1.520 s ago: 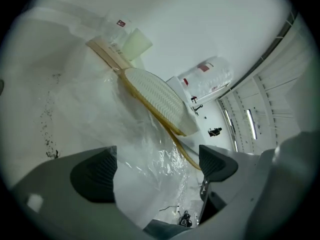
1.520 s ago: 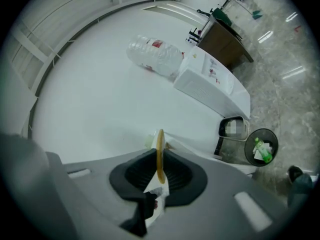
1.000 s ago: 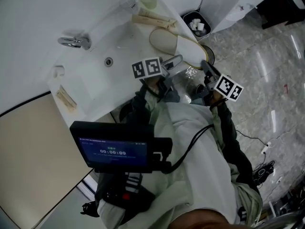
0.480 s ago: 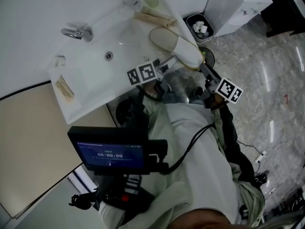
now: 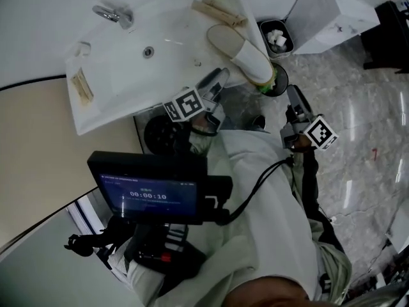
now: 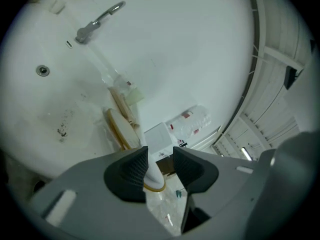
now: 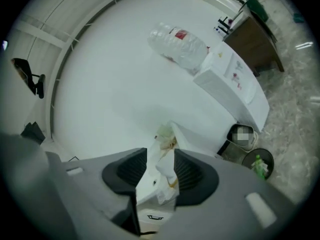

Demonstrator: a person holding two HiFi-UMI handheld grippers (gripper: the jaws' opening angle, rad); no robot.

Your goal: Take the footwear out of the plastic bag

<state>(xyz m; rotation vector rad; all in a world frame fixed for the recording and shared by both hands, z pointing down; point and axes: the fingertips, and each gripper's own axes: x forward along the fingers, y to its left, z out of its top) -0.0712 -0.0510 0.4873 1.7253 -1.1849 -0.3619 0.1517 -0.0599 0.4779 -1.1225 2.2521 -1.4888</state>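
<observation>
A white slipper (image 5: 244, 55) lies on the sink counter (image 5: 121, 91), its toe over the front corner. My left gripper (image 5: 215, 82) reaches that toe from below. In the left gripper view the toe (image 6: 151, 174) sits between the closing jaws, touching one pad, with a gap to the other. Crumpled clear plastic bag (image 6: 167, 211) hangs just under it. My right gripper (image 5: 295, 98) hangs over the floor to the right, apart from the slipper. Its jaws are closing with nothing between them; the counter end and slipper (image 7: 167, 176) show far beyond.
A faucet (image 5: 114, 15) and drain (image 5: 148, 52) sit in the basin. Wrapped packets (image 5: 217, 11) lie by the wall. A small bin (image 5: 278, 38) and a green bottle (image 5: 273, 82) stand on the marble floor. A screen (image 5: 150, 194) hangs at the person's chest.
The left gripper has moved up to the counter's corner and the slipper's toe. The right gripper has drawn away to the right, off the plastic bag. The view has shifted.
</observation>
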